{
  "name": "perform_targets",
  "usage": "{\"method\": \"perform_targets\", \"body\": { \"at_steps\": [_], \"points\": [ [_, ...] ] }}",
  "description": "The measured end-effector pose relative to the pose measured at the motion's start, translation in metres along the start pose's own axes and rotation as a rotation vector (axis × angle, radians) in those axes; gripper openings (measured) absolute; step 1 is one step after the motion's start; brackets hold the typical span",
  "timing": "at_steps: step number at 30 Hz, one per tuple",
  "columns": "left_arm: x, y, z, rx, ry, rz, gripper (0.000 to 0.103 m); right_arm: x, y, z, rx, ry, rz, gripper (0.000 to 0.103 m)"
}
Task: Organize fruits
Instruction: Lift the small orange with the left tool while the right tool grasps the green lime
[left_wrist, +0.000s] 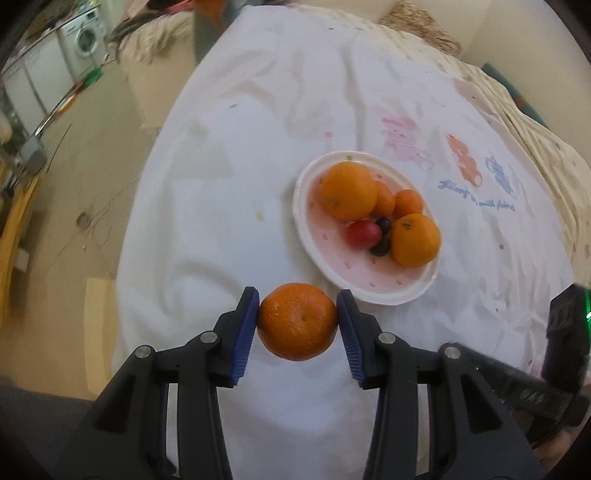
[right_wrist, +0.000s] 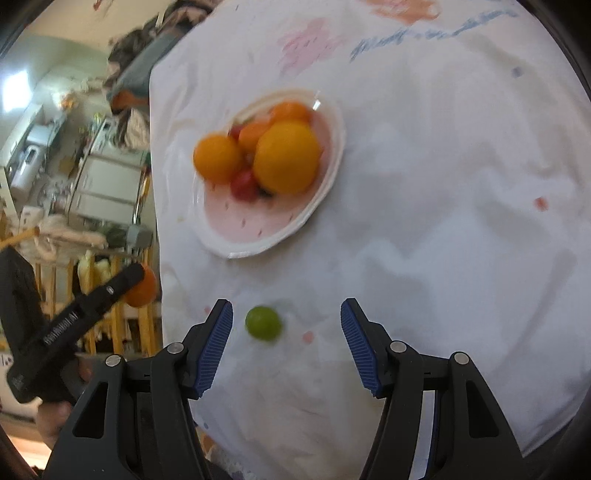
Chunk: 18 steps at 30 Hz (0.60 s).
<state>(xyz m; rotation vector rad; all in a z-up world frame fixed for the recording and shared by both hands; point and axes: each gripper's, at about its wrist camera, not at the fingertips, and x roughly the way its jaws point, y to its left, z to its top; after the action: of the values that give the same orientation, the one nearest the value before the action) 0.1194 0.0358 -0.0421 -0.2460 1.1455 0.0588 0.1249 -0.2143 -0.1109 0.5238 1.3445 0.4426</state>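
Left gripper (left_wrist: 297, 321) clamps a round dimpled orange mandarin (left_wrist: 296, 320) between its blue ribbed pads, low centre of the left wrist view, above the white printed cloth (left_wrist: 229, 177). Just up-right sits the white scalloped plate (left_wrist: 391, 291) with oranges, a red tomato and dark berries. Right gripper (right_wrist: 286, 347) is open, nothing gripped; a small round green fruit (right_wrist: 263, 322) lies on the cloth between its fingers, nearer the left one, plate above it in frame

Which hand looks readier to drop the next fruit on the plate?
Left. Its gripper already clamps an orange beside the plate. The right gripper is open, the green fruit not yet gripped.
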Motion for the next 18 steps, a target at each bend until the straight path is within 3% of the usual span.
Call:
{"method": "perform_targets", "body": {
  "at_steps": [7,11,18],
  "points": [
    [0.002,0.023,-0.001,-0.066,0.024,-0.018,0.039,0.047,0.030,-0.012,-0.141,0.076,-0.108,0.064],
    [0.007,0.029,-0.002,-0.088,0.051,-0.032,0.039,0.060,0.052,-0.021,-0.290,0.040,-0.223,0.064],
    [0.008,0.028,-0.002,-0.095,0.068,-0.049,0.039,0.073,0.070,-0.035,-0.424,0.014,-0.297,0.059]
  ]
}}
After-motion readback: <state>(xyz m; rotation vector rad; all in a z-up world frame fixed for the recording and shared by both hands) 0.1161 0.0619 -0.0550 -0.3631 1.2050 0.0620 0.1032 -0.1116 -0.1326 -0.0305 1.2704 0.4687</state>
